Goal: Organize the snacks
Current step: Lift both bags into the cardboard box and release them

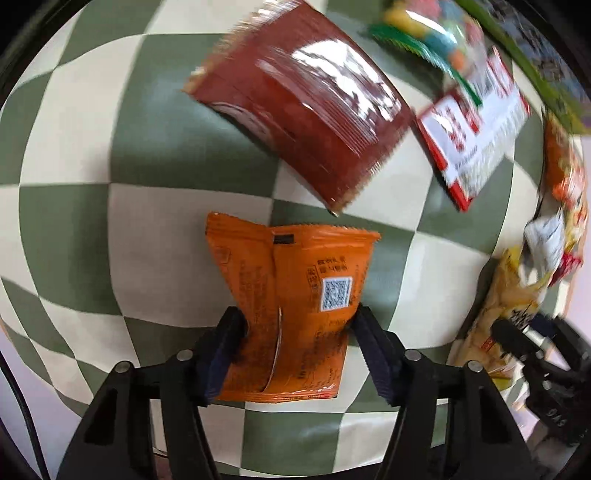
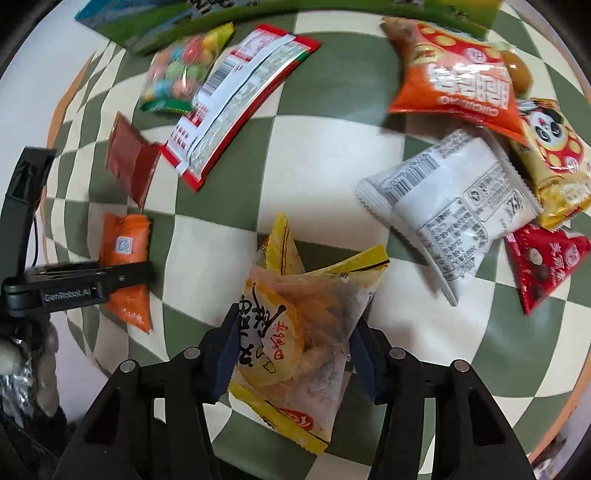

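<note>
My left gripper [image 1: 297, 325] is shut on a small orange snack packet [image 1: 295, 295], pinched at its middle above the green and cream checkered cloth [image 1: 74, 155]. That packet and gripper also show in the right wrist view [image 2: 125, 266] at the left. My right gripper [image 2: 293, 332] is shut on a yellow and clear bag of fried snacks [image 2: 303, 325], which also shows at the right edge of the left wrist view [image 1: 506, 314]. A brown-red packet [image 1: 303, 107] lies just beyond the orange packet.
A red and white packet [image 2: 236, 99], a candy bag [image 2: 181, 70], an orange chip bag [image 2: 454, 77], a white packet [image 2: 450, 206], a panda bag [image 2: 554, 162] and a red triangle pack [image 2: 543, 262] lie on the cloth. A green box [image 2: 177, 18] runs along the far edge.
</note>
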{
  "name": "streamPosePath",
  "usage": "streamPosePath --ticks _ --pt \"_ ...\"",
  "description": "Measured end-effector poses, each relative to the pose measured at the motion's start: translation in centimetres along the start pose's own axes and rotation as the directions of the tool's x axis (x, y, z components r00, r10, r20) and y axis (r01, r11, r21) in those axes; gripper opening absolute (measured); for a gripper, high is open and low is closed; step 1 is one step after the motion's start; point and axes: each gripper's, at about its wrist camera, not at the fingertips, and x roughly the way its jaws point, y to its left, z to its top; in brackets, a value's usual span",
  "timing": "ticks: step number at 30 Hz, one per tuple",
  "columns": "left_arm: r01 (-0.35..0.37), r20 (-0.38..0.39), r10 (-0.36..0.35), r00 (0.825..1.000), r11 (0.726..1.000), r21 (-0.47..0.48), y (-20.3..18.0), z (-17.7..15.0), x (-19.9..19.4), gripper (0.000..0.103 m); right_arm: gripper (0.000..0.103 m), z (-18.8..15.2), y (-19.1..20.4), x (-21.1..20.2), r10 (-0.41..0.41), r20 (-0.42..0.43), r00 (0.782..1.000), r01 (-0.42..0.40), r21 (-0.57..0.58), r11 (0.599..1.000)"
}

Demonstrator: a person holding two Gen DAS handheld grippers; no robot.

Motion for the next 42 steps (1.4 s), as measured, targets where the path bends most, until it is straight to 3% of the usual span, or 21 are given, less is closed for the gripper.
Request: streamPosePath --ticks 3,9,10,12,14,16,22,25,30,35,42 --pt "-0.025 -0.014 0.026 1.0 0.999 0.028 -1.1 0.1 0.6 0.067 0.073 0.3 0.3 -0.2 -0.056 -0.007 0.998 0.056 0.023 0.998" --pt "-0.069 -0.017 0.071 0.997 0.995 0.074 -2.6 -0.3 1.2 0.069 0.074 1.2 0.4 -1.6 -0.066 -0.014 0.998 0.067 0.084 0.994" --pt "-0.073 -0.01 0.074 0.997 0.995 0.073 -4.4 0.2 1.1 0.068 0.074 1.3 0.5 -1.2 -0.071 -0.023 0.997 0.073 0.104 0.992" --pt "-0.086 0.012 0.085 0.996 0.994 0.068 -5.2 0.0 0.8 0.056 0.074 1.4 0.6 -0.3 -0.074 -0.053 0.996 0.082 0.15 0.985" --pt "-0.082 0.015 0.081 0.997 0.994 0.066 -5.7 -0.4 0.0 0.056 0.074 1.4 0.3 0.9 -0.043 -0.071 0.997 0.057 0.213 0.975" --pt "-0.085 0.021 0.084 0.996 0.994 0.069 -6.1 -0.7 -0.3 0.055 0.062 1.5 -0.1 1.6 -0.018 -0.072 0.997 0.035 0.248 0.968" --pt "-0.047 0.029 0.045 0.999 0.998 0.043 -6.3 -1.6 -1.3 0.053 0.047 0.9 -1.0 1.6 0.0 -0.034 0.999 0.009 0.26 0.965" --pt "-0.01 0.03 0.009 1.0 0.999 0.03 -6.4 -2.1 -1.9 0.053 0.044 0.4 -1.5 0.8 0.025 -0.01 1.0 -0.022 0.253 0.967" --pt "0.033 0.064 -0.035 0.997 0.999 0.04 -6.7 -3.1 -4.6 0.052 0.043 0.4 -0.8 -1.9 0.062 0.035 0.997 -0.068 0.225 0.972" --pt "0.093 0.122 -0.1 0.988 0.994 0.059 -7.8 -3.4 -9.1 0.052 0.043 0.5 -2.7 -6.1 0.114 0.09 0.989 -0.13 0.202 0.971" --pt "0.155 0.247 -0.185 0.951 0.979 0.135 -10.4 -1.6 -18.3 0.052 0.043 2.0 0.1 -14.0 0.171 0.217 0.961 -0.199 0.116 0.973"
